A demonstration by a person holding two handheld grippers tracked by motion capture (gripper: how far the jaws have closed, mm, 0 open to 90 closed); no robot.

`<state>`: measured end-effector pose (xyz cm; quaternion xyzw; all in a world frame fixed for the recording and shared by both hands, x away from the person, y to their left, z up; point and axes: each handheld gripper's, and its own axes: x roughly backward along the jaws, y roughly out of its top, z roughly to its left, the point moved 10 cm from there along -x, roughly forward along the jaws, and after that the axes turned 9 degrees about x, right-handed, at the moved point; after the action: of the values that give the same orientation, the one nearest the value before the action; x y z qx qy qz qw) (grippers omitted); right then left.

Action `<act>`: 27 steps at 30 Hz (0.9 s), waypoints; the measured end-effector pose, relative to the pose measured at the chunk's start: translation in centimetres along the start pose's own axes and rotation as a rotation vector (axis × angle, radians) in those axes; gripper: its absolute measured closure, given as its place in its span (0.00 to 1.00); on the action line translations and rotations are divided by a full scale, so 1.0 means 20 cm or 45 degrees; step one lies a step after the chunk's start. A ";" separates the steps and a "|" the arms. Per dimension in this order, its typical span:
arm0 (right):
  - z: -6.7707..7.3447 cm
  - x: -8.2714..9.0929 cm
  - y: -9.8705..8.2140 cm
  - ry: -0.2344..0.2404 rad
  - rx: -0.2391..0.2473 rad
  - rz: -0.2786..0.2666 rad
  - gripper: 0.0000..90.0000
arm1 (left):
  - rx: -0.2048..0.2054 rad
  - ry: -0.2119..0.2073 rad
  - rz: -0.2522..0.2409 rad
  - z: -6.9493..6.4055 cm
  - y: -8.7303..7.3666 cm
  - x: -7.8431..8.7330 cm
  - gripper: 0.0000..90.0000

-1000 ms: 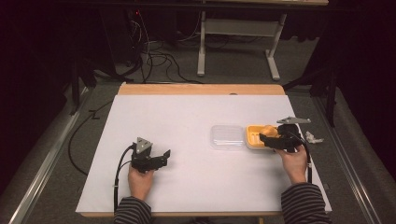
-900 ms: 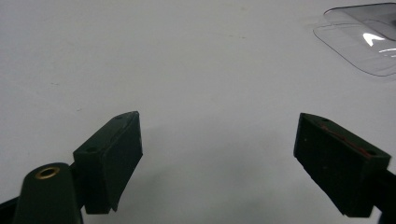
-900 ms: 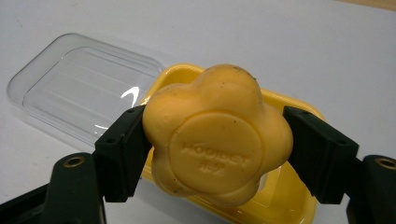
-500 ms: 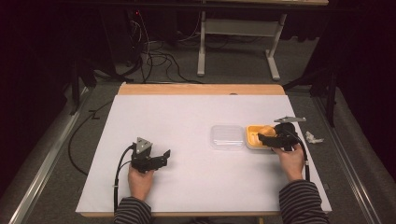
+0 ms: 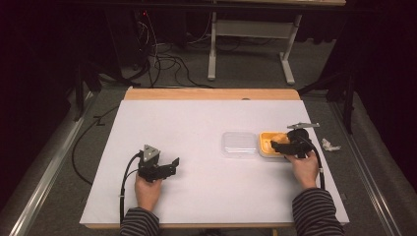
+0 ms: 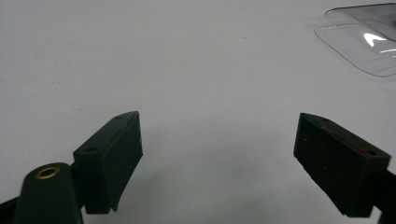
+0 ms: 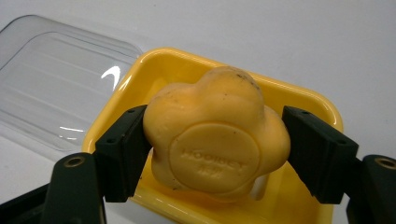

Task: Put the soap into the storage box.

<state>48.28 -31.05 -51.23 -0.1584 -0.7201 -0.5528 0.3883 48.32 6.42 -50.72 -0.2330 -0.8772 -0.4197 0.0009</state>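
An orange flower-shaped soap [image 7: 215, 135] sits between the pads of my right gripper [image 7: 215, 151], which is shut on it from both sides. The soap hangs just over a yellow dish [image 7: 299, 100]. In the high view, the right gripper [image 5: 276, 146] is at the near edge of the yellow dish [image 5: 265, 142], on the right side of the table. A clear plastic lid [image 5: 239, 144] lies flat just left of the dish. My left gripper [image 5: 174, 164] rests at the table's left front, open, with bare white surface between its jaws [image 6: 219, 158]. The lid [image 6: 364, 42] shows far off.
The white table [image 5: 196, 128] has a wooden strip [image 5: 211, 93] along its far edge. A small crumpled white scrap [image 5: 328, 145] lies near the right edge, beyond the right hand. Cables and a metal stand are on the floor behind the table.
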 end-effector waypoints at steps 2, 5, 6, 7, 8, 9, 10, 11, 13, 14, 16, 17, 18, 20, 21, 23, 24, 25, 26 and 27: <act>0.00 -0.01 0.00 -0.006 -0.004 -0.001 0.30 | -0.003 -0.001 0.001 0.00 0.00 0.00 0.18; -0.01 -0.01 0.00 -0.006 -0.009 -0.005 0.30 | -0.004 -0.002 0.000 0.00 0.00 0.00 0.18; -0.01 -0.01 0.00 -0.004 -0.012 -0.002 0.30 | -0.003 -0.002 0.000 0.00 0.00 0.00 0.18; -0.01 -0.01 0.00 -0.006 -0.014 -0.007 0.30 | -0.003 -0.002 0.000 0.00 0.00 0.00 0.18; -0.01 -0.01 0.00 -0.007 -0.017 -0.006 0.30 | -0.003 -0.001 0.001 0.00 0.00 0.00 0.18; -0.01 -0.01 0.00 -0.012 -0.016 -0.005 0.30 | -0.004 -0.001 0.001 0.00 0.00 0.00 0.18; -0.01 -0.01 0.00 -0.019 -0.016 -0.001 0.30 | -0.003 -0.001 0.002 0.00 0.00 0.00 0.18; -0.01 -0.01 0.00 -0.023 -0.017 0.001 0.30 | 0.002 -0.002 0.000 0.00 0.00 0.00 0.18; -0.02 -0.02 -0.01 -0.036 -0.013 0.018 0.30 | -0.004 -0.005 0.002 0.00 0.00 0.00 0.18; -0.02 -0.03 -0.02 -0.048 -0.012 0.029 0.30 | -0.004 -0.005 0.002 0.00 0.00 0.00 0.18; -0.02 -0.04 -0.02 -0.049 -0.015 0.036 0.30 | -0.004 -0.004 0.002 0.00 0.00 0.00 0.18; -0.02 -0.04 -0.02 -0.049 -0.015 0.036 0.30 | -0.004 -0.004 0.002 0.00 0.00 0.00 0.18; -0.02 -0.04 -0.02 -0.069 0.001 0.039 0.30 | -0.003 -0.004 0.004 0.00 0.00 0.00 0.18; -0.01 -0.04 -0.01 -0.075 -0.004 0.018 0.31 | -0.002 -0.003 0.003 0.00 0.00 0.00 0.18; -0.01 -0.03 0.00 -0.076 -0.012 0.001 0.32 | 0.001 -0.003 0.002 0.00 0.00 0.00 0.18; -0.01 -0.02 0.01 -0.084 -0.020 -0.026 0.33 | -0.002 -0.005 0.004 0.00 0.00 0.00 0.18; -0.01 -0.01 0.02 -0.084 -0.017 -0.033 0.33 | -0.003 -0.005 0.004 0.00 0.00 0.00 0.18; -0.01 -0.01 0.02 -0.083 -0.019 -0.043 0.33 | -0.003 -0.005 0.004 0.00 0.00 0.00 0.18; -0.01 0.00 0.02 -0.079 -0.025 -0.049 0.33 | -0.003 -0.005 0.004 0.00 0.00 0.00 0.18; -0.01 0.00 0.03 -0.078 -0.024 -0.058 0.33 | -0.002 -0.005 0.004 0.00 0.00 0.00 0.18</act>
<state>48.70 -31.08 -50.82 -0.1624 -0.7299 -0.5630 0.3520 48.26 6.39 -50.71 -0.2352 -0.8766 -0.4198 -0.0005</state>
